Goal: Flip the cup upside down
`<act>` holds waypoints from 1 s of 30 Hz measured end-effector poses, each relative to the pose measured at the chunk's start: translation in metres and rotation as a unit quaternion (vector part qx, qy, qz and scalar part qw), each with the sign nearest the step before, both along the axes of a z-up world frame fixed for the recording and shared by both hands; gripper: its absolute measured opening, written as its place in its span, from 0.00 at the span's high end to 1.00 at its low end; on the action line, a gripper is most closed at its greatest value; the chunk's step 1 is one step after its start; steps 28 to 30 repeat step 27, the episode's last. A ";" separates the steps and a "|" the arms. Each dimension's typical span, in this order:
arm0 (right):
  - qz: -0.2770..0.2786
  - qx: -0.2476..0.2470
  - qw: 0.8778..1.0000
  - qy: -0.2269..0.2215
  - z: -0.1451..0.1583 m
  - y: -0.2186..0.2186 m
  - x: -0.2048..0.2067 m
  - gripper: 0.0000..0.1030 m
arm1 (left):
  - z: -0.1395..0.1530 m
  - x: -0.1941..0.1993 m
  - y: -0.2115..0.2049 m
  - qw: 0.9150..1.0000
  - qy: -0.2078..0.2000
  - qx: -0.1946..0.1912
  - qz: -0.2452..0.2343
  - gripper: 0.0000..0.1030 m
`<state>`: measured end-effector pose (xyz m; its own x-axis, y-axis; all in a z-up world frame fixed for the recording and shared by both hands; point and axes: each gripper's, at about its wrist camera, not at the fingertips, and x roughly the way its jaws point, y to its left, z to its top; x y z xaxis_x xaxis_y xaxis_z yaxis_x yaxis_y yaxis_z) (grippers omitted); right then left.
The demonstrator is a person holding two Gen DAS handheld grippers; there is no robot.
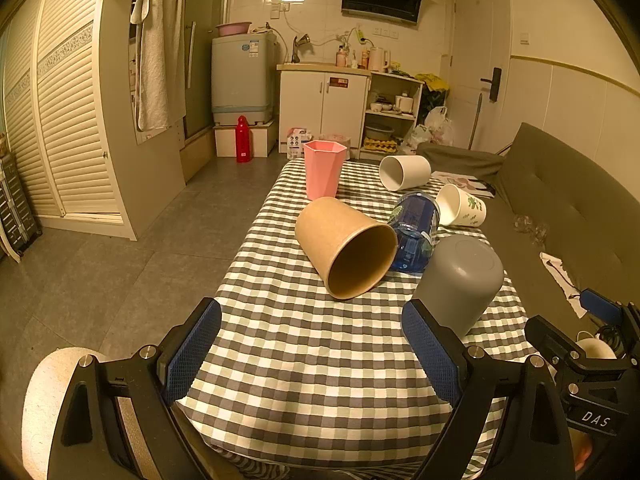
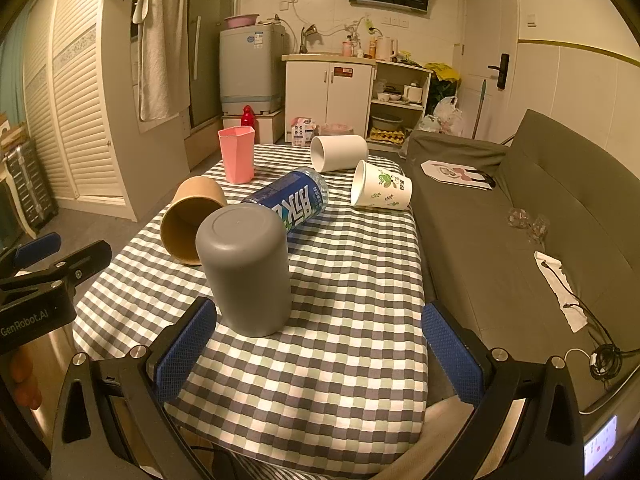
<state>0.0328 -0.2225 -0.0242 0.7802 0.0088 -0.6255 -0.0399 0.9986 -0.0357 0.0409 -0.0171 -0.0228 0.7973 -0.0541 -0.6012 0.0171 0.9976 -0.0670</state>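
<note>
A grey cup point(image 2: 246, 270) stands upside down on the checkered table point(image 2: 340, 320), just ahead of my right gripper's left finger; it also shows in the left wrist view point(image 1: 460, 284). A brown paper cup point(image 1: 346, 248) lies on its side, mouth toward me, also in the right wrist view point(image 2: 192, 220). A pink cup point(image 1: 322, 168) stands upright at the far end. A white cup point(image 1: 404, 172) and a floral paper cup point(image 1: 460, 205) lie on their sides. My left gripper point(image 1: 312, 344) is open and empty. My right gripper point(image 2: 320, 344) is open and empty.
A blue water bottle point(image 2: 292, 202) lies on its side between the cups. A grey sofa point(image 2: 520, 208) runs along the table's right edge. The floor point(image 1: 120, 260) drops off to the table's left. Cabinets and a washing machine point(image 1: 242, 80) stand far back.
</note>
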 end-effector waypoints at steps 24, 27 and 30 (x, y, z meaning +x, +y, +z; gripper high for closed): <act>0.000 0.000 1.000 0.002 -0.001 0.000 0.000 0.00 | -0.001 0.000 -0.001 1.000 -0.001 0.001 0.000 0.08; 0.000 0.000 1.000 0.002 -0.001 0.000 0.000 0.00 | -0.002 0.000 0.001 1.000 -0.006 0.003 -0.001 0.08; 0.000 0.000 1.000 0.002 -0.001 0.000 0.000 0.00 | -0.002 0.000 0.001 1.000 -0.006 0.003 -0.001 0.08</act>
